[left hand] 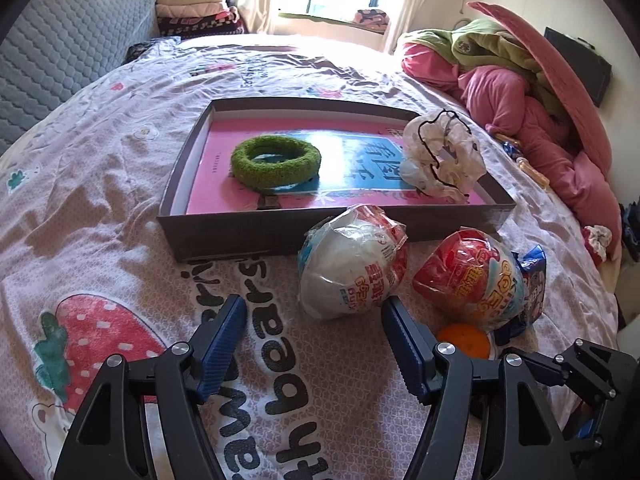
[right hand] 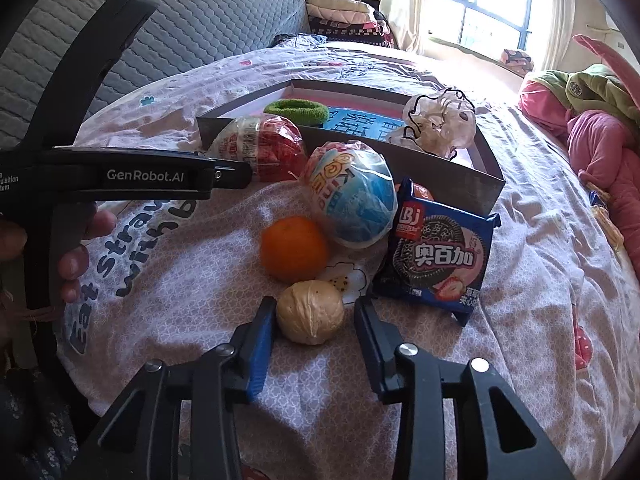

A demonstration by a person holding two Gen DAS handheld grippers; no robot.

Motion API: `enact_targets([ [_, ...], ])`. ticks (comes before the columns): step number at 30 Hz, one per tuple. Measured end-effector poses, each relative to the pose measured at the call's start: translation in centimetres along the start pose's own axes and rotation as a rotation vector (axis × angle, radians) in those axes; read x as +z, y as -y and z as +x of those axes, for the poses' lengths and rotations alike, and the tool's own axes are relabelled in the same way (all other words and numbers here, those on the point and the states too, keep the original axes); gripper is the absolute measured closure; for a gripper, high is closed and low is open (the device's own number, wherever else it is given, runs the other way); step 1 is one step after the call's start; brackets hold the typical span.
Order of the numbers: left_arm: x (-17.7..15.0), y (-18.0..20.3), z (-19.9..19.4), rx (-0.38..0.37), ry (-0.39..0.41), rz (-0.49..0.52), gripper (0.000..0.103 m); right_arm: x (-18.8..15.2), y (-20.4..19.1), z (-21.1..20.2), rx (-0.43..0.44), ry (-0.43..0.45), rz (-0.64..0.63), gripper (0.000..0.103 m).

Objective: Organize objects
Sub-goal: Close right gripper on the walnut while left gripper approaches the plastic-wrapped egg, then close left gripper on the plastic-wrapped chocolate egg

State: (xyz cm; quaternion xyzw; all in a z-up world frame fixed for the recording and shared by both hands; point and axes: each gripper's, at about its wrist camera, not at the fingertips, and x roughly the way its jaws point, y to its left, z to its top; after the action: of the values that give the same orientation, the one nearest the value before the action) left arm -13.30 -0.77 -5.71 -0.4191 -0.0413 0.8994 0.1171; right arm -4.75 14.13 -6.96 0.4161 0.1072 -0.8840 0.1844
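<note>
In the right wrist view a tan walnut [right hand: 310, 312] lies on the bedsheet between the blue pads of my right gripper [right hand: 314, 306]. The left pad is at its side and a small gap shows at the right pad, so the gripper is open around it. Behind the walnut are an orange [right hand: 294, 249], a blue-and-white wrapped egg [right hand: 352, 196] and a blue cookie pack [right hand: 438, 256]. My left gripper [left hand: 315, 307] stands wide open and holds nothing, just short of a white wrapped egg [left hand: 348, 268]. A red-and-blue wrapped egg [left hand: 472, 276] lies to its right.
A shallow dark box [left hand: 240, 232] on the bed holds a pink-and-blue book, a green fuzzy ring [left hand: 276, 160] and a crumpled clear bag [left hand: 440, 156]. Pink and green bedding [left hand: 520, 92] is piled at the right. A grey quilted headboard [left hand: 60, 52] stands at the left. A hand [right hand: 76, 248] holds the left gripper's handle.
</note>
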Motion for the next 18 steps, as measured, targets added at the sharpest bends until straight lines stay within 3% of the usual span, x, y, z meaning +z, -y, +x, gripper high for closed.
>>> enact_targets([
  [6, 0.6, 1.2, 0.8, -0.058, 0.001, 0.04, 0.029, 0.0, 0.2, 0.2, 0.009, -0.003, 0.009, 0.063],
  [18, 1.1, 1.4, 1.9, -0.137, -0.013, -0.019, 0.033, -0.1, 0.3, 0.4, 0.02, 0.0, 0.014, 0.07],
])
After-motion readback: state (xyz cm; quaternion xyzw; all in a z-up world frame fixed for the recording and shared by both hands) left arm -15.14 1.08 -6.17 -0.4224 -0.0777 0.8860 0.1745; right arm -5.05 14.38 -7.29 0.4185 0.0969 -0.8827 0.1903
